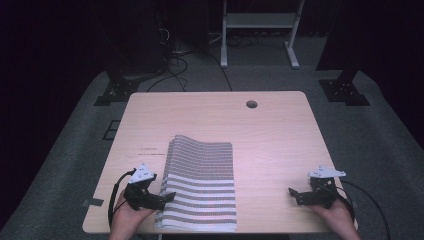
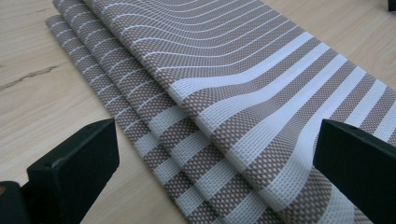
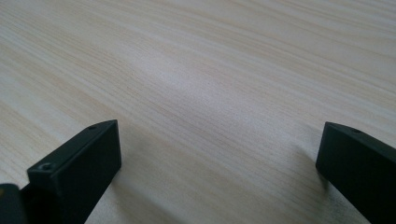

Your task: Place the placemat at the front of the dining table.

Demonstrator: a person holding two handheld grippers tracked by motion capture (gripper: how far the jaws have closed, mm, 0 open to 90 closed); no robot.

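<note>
A stack of woven placemats (image 1: 200,182) with brown and white stripes lies on the light wooden table (image 1: 260,135), front left of centre. My left gripper (image 1: 161,196) sits at the stack's left edge, near the front. In the left gripper view its jaws stand wide apart over the stepped edges of the placemats (image 2: 233,107), with nothing held. My right gripper (image 1: 296,195) rests near the front right of the table, open. In the right gripper view its jaws are spread over bare wood (image 3: 210,93), well apart from the stack.
A round cable hole (image 1: 251,104) is near the table's far edge. Beyond the table are a white frame (image 1: 260,30), black stands (image 1: 345,85) and cables on the grey carpet. Bare tabletop lies between the stack and the right gripper.
</note>
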